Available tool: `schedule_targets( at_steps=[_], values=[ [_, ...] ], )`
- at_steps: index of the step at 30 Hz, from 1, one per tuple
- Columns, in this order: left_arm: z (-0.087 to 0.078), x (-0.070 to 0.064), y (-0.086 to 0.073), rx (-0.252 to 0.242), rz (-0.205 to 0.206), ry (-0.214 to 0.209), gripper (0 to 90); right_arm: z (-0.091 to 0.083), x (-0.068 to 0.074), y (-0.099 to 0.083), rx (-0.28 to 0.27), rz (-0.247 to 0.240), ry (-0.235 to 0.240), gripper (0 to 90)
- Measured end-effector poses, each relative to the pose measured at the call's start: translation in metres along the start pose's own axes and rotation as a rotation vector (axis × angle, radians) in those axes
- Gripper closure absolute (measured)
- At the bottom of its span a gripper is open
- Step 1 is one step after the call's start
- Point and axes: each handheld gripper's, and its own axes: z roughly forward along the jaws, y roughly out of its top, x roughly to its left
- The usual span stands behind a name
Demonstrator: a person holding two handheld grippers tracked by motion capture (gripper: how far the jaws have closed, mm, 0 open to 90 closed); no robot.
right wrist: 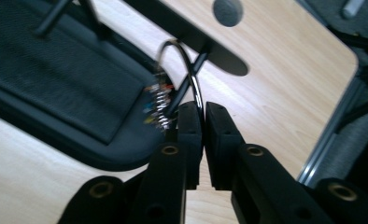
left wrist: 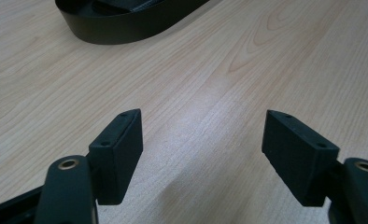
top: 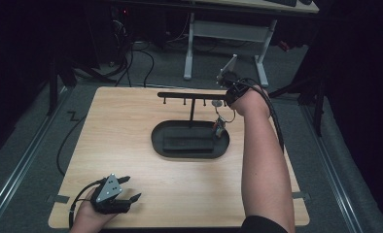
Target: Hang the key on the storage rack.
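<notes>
At the bottom left of the high view, the left tool (top: 131, 188) rests low over the near edge of the desk (top: 131, 121), held in a hand, with its jaws spread wide and nothing between them. The left gripper view shows the same: the left tool (left wrist: 203, 140) has bare wood grain in the gap, and the rim of the black tray (left wrist: 126, 28) sits at the top left of that frame, well apart from the jaws.

Farther up, in the middle of the high view, the oval black tray (top: 158, 141) lies on the desk with a thin post rising from it to a black hanger bar (top: 180, 94) fitted with small pegs. The person's right forearm (top: 265, 165) runs from the bottom edge up to the right end of that bar, where the right tool (top: 223, 104) is.

In the right gripper view, the right tool (right wrist: 203, 114) has its jaws pressed together on a thin metal ring (right wrist: 191, 74), which loops up to the underside of the bar. A small bunch of coloured trinkets (right wrist: 156, 105) hangs from the ring, above the tray's right end. The ring appears in the high view as a small dangling piece (top: 219, 124) just below the bar.
</notes>
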Motion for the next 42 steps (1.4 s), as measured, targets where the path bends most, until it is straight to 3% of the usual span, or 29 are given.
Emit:
schedule_targets(
  at_steps=[4, 8, 12, 13, 20, 23, 27, 34, 42],
  values=[
    [0.001, 0.000, 0.000, 0.003, -0.001, -0.002, 29.7, 0.002, -0.002, 0.001, 0.000, 0.020, -0.051, 76.1],
    [0.001, 0.000, 0.000, 0.005, 0.005, -0.002, 29.7, -0.003, -0.002, 0.000, -0.036, 0.060, -0.062, 73.9],
    [0.002, -0.002, 0.001, 0.010, 0.015, -0.005, 29.7, -0.009, -0.001, -0.004, -0.066, 0.052, -0.055, 69.3],
    [0.003, -0.003, 0.002, 0.012, 0.018, -0.006, 29.7, -0.010, 0.001, -0.005, -0.064, 0.070, -0.051, 67.4],
    [0.004, -0.003, 0.002, 0.011, 0.018, -0.008, 29.6, -0.017, 0.002, -0.020, -0.113, 0.088, -0.035, 48.0],
    [0.004, -0.001, 0.002, 0.011, 0.016, -0.007, 29.6, -0.019, 0.001, -0.029, -0.149, 0.105, -0.017, 42.3],
    [0.005, -0.002, 0.003, 0.011, 0.016, -0.008, 29.5, -0.020, 0.004, -0.044, -0.211, 0.087, 0.000, 35.6],
    [0.006, -0.004, 0.003, 0.015, 0.024, -0.009, 29.5, -0.016, 0.012, -0.068, -0.286, 0.095, 0.038, 32.9],
    [0.008, -0.005, 0.003, 0.018, 0.025, -0.010, 29.4, 0.002, 0.024, -0.119, -0.399, 0.132, 0.076, 30.8]
  ],
)
